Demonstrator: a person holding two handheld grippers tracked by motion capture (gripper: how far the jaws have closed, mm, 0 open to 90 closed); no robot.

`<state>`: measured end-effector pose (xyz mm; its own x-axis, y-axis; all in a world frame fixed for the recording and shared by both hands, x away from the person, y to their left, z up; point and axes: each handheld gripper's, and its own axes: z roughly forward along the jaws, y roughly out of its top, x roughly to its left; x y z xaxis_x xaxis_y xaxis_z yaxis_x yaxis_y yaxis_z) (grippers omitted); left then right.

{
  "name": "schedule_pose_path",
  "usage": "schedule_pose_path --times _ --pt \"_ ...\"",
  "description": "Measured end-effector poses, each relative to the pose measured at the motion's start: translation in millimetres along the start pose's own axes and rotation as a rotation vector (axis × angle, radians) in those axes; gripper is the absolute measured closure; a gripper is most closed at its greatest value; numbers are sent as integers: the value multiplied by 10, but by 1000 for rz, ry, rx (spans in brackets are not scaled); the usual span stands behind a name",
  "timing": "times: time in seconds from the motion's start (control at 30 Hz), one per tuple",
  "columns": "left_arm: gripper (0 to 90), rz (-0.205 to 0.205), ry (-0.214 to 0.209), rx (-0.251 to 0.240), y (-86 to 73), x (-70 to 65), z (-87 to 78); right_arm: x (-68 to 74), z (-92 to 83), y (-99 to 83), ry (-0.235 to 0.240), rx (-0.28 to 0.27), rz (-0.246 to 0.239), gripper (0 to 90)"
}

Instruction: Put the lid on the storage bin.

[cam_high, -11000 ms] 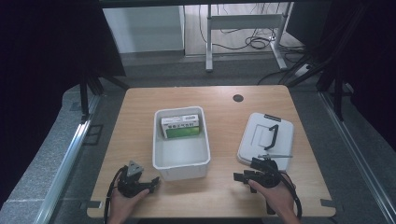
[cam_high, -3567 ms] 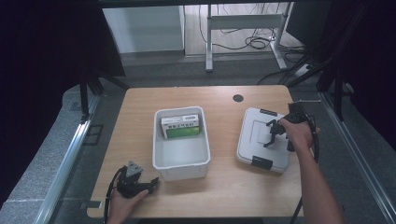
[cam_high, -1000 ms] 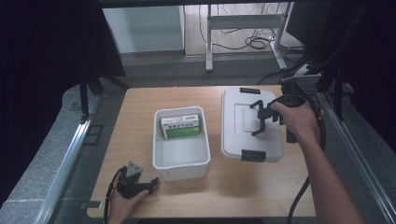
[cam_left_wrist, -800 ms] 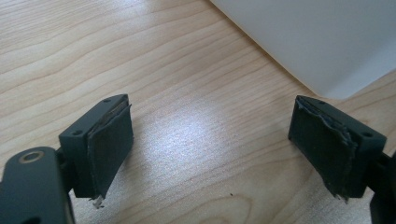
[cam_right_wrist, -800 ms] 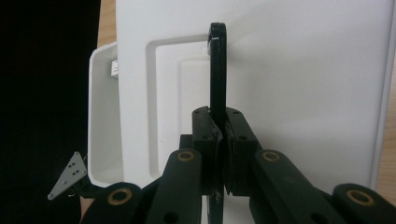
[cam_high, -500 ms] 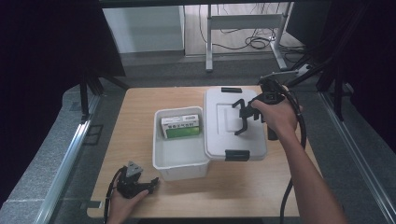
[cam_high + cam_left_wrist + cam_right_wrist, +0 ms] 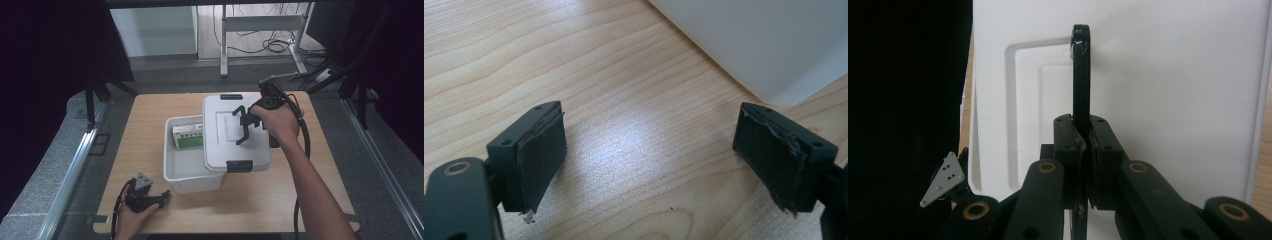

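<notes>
A white lid [image 7: 235,134] with black latches hangs above the right part of an open white bin [image 7: 185,172], lifted by its black handle [image 7: 1080,70]. My right gripper [image 7: 245,125] is shut on that handle, and the lid [image 7: 1168,75] spreads out behind its jaws. Inside the bin lies a green and white box [image 7: 189,137], partly covered by the lid. Near the table's front left edge my left gripper [image 7: 142,192] rests open over bare wood, its pads [image 7: 544,155] far apart and a corner of the bin [image 7: 769,45] just beyond them.
The wooden table [image 7: 145,130] has free room to the left of the bin and along its right side. A small dark disc sits hidden behind the lid area at the far edge. Metal rails [image 7: 70,180] flank the table.
The right gripper has carried the lid leftward from the right side of the table until it overlaps the bin. The left gripper has stayed where it was.
</notes>
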<state>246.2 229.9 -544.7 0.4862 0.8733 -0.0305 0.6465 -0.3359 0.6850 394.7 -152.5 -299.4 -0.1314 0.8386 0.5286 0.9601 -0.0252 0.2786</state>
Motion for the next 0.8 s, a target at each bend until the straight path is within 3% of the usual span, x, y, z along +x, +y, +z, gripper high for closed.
schedule_pose_path --times 0.8 --pt "136 -1 -1 0 0 0 0 388 307 47 15 50 -27 848"
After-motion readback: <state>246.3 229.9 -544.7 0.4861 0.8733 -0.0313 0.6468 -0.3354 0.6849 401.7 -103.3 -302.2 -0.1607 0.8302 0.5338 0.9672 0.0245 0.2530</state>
